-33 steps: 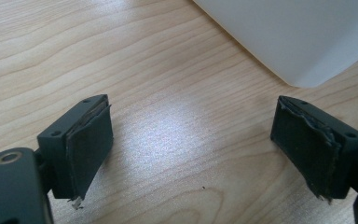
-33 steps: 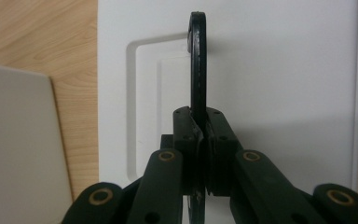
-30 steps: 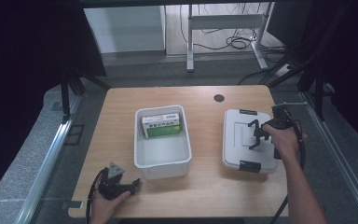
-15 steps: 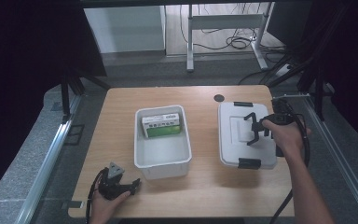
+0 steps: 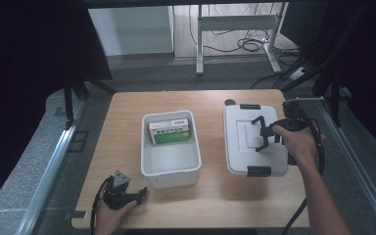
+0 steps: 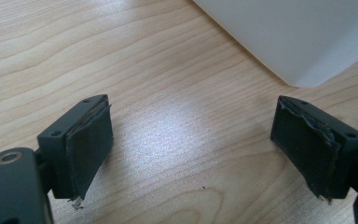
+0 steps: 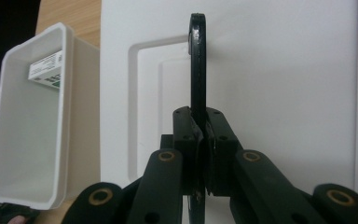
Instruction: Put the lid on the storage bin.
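White lid (image 5: 254,139) lies near the tabletop's (image 5: 215,200) right edge; right gripper (image 7: 199,135) pinches its black handle (image 7: 197,65), jaws closed tight. Left gripper (image 6: 191,154) rests at the front left corner, jaws wide apart, empty, beside the white bin (image 5: 171,164).

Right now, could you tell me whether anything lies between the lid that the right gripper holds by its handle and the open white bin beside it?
Nothing visible does. The right gripper is shut on the black handle of the white lid; the strip of bare wooden table separates the lid from the open white bin. The bin holds a green and white box at its far end.
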The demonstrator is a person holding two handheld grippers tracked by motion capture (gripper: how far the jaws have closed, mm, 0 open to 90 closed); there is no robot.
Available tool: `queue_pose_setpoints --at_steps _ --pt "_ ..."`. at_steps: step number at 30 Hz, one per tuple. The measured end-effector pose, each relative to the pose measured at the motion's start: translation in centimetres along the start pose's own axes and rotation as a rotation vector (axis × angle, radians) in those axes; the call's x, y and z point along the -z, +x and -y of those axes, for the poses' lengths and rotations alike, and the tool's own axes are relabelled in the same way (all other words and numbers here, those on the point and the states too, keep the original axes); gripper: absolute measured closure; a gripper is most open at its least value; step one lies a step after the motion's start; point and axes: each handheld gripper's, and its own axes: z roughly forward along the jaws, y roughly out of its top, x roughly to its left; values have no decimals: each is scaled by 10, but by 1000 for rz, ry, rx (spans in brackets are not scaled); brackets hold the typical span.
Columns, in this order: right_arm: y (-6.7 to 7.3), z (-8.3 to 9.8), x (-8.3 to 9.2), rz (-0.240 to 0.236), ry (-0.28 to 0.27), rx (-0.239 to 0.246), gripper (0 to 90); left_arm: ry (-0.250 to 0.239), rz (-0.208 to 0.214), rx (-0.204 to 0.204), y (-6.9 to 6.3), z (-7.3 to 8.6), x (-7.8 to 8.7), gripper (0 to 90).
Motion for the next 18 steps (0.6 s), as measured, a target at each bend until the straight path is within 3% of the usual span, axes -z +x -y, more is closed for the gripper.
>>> queue_pose_setpoints --at_steps 13,18 --pt "32 3 4 -45 -1 65 849 1 1 0 0 0 0 127" --pt "44 4 4 -66 6 62 849 3 2 0 0 0 0 127"
